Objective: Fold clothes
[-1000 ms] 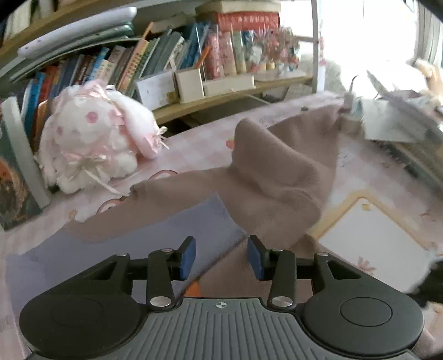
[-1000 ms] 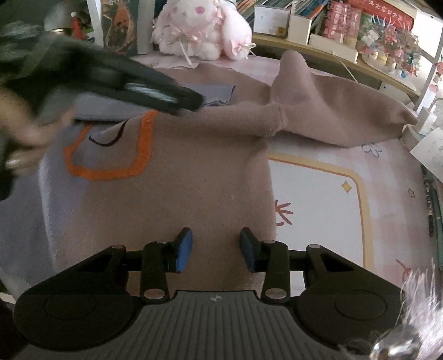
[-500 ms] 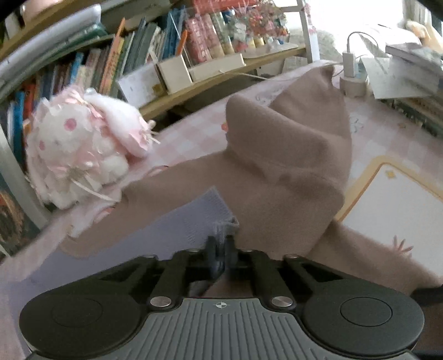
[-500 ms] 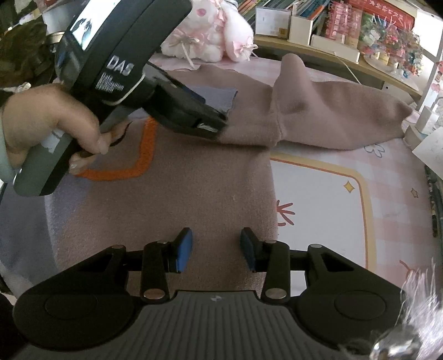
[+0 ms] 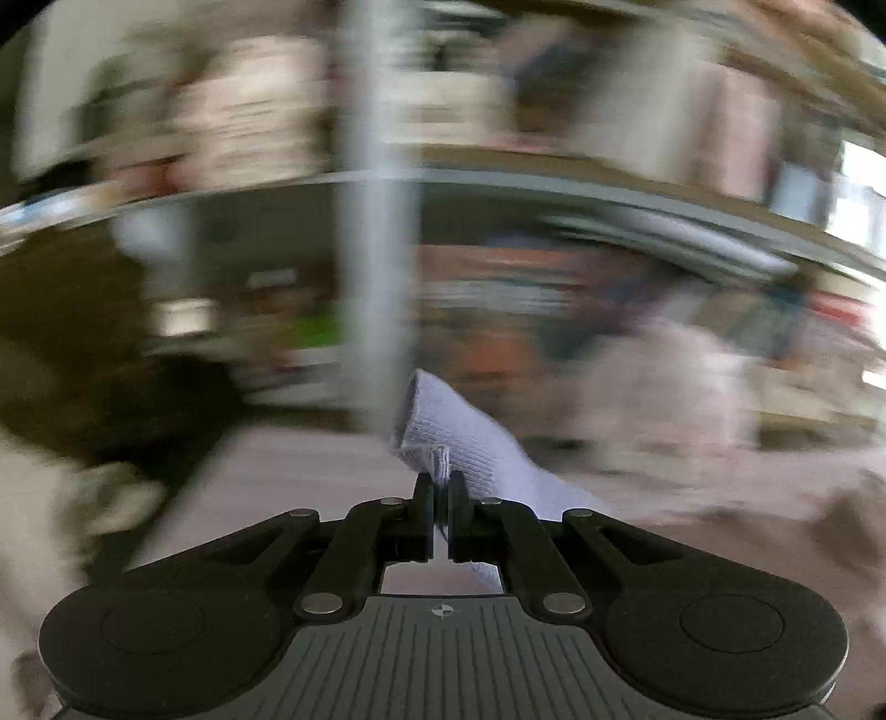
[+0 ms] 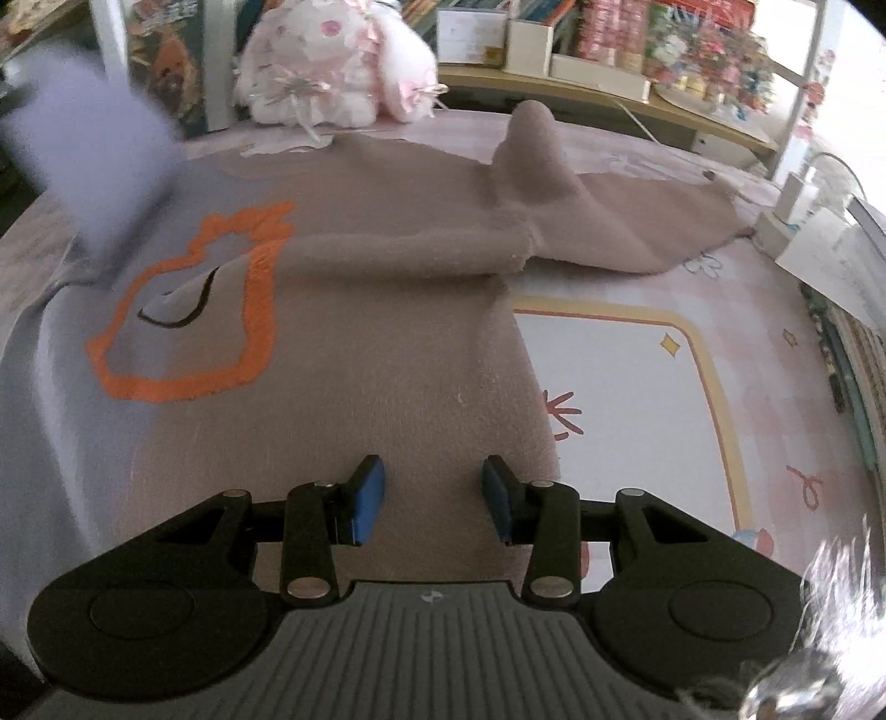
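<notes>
A brown and lavender sweater (image 6: 387,310) with an orange outline figure (image 6: 188,310) lies spread on the table. Its brown sleeve (image 6: 609,221) stretches to the back right. My left gripper (image 5: 440,498) is shut on the cuff of the lavender sleeve (image 5: 459,437) and holds it lifted; that view is heavily blurred. The raised lavender sleeve shows blurred at the far left of the right wrist view (image 6: 94,160). My right gripper (image 6: 432,493) is open and empty, low over the sweater's brown lower part.
A pink plush rabbit (image 6: 332,61) sits at the back by a white shelf post (image 6: 111,50). A shelf of books and small boxes (image 6: 581,55) runs behind. A white mat with a yellow border (image 6: 626,399) lies right of the sweater. A charger (image 6: 786,216) and papers are at far right.
My left gripper closed on the lavender sleeve cuff, lifted it and swung it fast to the left, off the sweater's body. My right gripper stayed open in place.
</notes>
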